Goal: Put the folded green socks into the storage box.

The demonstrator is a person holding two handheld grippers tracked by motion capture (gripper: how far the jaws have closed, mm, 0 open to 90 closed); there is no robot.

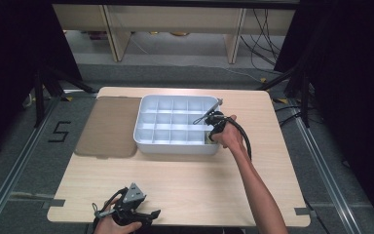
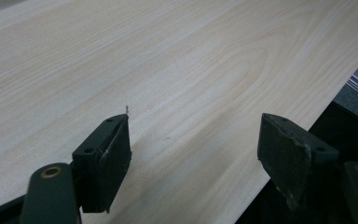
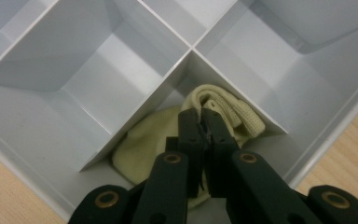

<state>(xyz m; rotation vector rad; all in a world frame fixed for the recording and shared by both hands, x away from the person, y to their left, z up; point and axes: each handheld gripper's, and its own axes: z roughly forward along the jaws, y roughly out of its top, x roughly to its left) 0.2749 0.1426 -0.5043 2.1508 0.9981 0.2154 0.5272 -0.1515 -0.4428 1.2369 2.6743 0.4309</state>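
The right tongs point(image 3: 204, 122) reach down into the near right corner compartment of the white plastic divided tray point(image 1: 148, 141), their two black jaws pressed together with hardly a gap. A fold of the pale yellow knitted sock point(image 3: 142, 154) is pinched between the jaw tips, and the ribbed cuff of that sock bunches just beyond the tips against the compartment's far divider. The rest of the sock lies slack on the compartment floor beneath the jaws and spreads to one side of them. In the high view the right tongs point(image 1: 213, 127) sit at the tray's right end with the person's right hand point(image 1: 230, 136) wrapped around them, and a small patch of the sock point(image 1: 207, 139) shows just beside the hand. The neighbouring compartments past the tongs hold nothing that can be seen.

The left tongs point(image 2: 193, 140) hang low over the bare light wooden counter point(image 2: 168, 60), jaws standing wide apart with nothing between them. In the high view the left tongs point(image 1: 143, 214) rest at the near edge of the counter, well apart from the tray. A flat brown rectangular mat point(image 1: 109, 126) lies far beyond the left tongs, touching the tray's left wall.
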